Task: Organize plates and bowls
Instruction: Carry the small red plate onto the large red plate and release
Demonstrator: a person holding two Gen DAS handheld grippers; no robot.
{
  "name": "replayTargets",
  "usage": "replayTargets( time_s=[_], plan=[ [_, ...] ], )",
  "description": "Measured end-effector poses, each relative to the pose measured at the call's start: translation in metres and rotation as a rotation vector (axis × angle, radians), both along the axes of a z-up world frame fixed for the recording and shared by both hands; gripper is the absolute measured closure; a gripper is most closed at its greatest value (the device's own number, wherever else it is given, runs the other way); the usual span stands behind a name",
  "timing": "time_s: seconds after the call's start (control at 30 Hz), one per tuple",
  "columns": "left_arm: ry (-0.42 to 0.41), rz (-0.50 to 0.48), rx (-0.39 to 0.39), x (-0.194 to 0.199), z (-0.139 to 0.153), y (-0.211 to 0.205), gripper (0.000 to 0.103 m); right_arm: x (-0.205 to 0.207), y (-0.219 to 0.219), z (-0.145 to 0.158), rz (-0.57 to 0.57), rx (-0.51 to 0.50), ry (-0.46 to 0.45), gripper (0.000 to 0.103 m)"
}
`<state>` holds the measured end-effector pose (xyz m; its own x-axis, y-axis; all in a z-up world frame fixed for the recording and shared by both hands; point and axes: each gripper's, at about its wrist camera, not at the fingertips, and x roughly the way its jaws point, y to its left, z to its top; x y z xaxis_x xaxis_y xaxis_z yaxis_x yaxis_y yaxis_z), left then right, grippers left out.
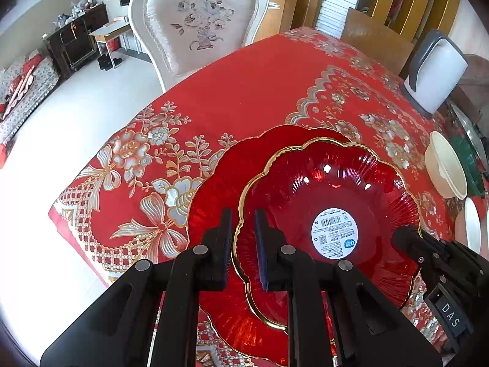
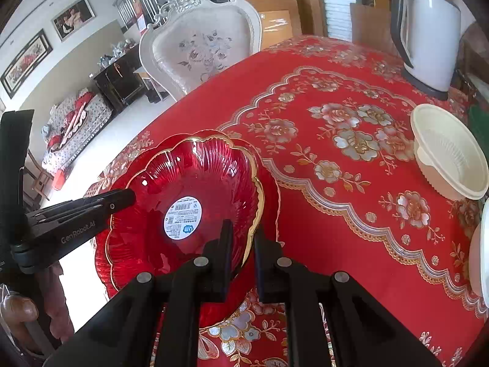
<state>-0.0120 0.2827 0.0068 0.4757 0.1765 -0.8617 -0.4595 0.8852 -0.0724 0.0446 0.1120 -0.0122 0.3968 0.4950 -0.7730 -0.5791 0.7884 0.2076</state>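
Beyond right fingers, cream bowl

Red glass dishes with scalloped rims: two, stacked at lower centre of both views — one gold-rimmed bowl bearing one round white label, set on one wider plate.

Cream plastic bowls: one, right edge of the frame.

White dishes: at least one, cut off at the far right; full count cannot be told.

White kettles: one, upper right.

Upholstered chairs: one, upper centre.

Framed pictures: two, upper left of the right wrist view.

Grippers: two.
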Motion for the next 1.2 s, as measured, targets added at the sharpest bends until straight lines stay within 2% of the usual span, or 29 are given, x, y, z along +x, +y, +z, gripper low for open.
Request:
replayTargets(
  time_s=[0.23, 0.53, 0.73, 0.93, 1.03, 1.2],
  plan=[
    [0.005, 0.000, 0.044, 0.002, -0.002, -0.006, 0.089, -0.001, 0.004, -0.005, -0.007, -0.037, -0.007, 0.092],
    [0.010, 0.016, 0.068, 0.003, -0.009, -0.006, 0.089, -0.007, 0.018, -0.004, 0.018, -0.124, -0.071, 0.088],
    [-0.007, 0.024, 0.092, 0.002, -0.002, -0.008, 0.089, -0.011, 0.031, -0.015, 0.047, -0.177, -0.058, 0.087],
    [0.008, 0.033, 0.082, 0.001, 0.002, -0.010, 0.088, -0.009, 0.029, -0.012, 0.037, -0.178, -0.044, 0.087],
    [0.001, 0.035, 0.078, -0.001, 0.007, -0.014, 0.088, -0.012, 0.024, -0.005, 0.020, -0.170, -0.071, 0.087],
    [-0.066, 0.022, 0.079, -0.008, 0.024, -0.035, 0.088, -0.018, 0.000, 0.014, -0.030, -0.080, -0.107, 0.087]
  ],
)
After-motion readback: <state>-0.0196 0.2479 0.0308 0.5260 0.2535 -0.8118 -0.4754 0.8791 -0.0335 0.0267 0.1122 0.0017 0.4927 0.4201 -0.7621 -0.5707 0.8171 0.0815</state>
